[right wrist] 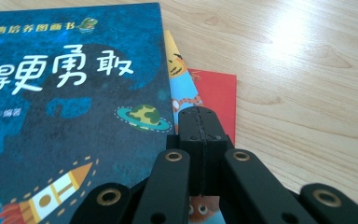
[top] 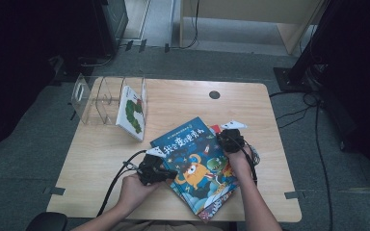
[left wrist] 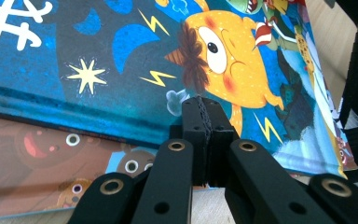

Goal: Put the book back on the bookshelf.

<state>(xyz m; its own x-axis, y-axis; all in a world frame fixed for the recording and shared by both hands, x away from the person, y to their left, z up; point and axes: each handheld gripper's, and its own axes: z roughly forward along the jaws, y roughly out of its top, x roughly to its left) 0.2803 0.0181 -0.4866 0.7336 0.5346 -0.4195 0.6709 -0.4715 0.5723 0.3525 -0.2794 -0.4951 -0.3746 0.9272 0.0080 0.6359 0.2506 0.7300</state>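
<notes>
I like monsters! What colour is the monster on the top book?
Orange-yellow monster, clearest in the left gripper view.

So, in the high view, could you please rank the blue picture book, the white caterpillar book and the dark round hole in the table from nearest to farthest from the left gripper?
1. The blue picture book: right beside the left gripper, at the table's near middle.
2. The white caterpillar book: farther back, leaning in the clear rack.
3. The dark round hole: farthest, near the table's far edge.

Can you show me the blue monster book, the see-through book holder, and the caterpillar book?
Blue monster book (top: 192,159), high view, on its front cover.
See-through book holder (top: 89,98), high view, on its clear side wall.
Caterpillar book (top: 132,113), high view, on its white cover.
</notes>
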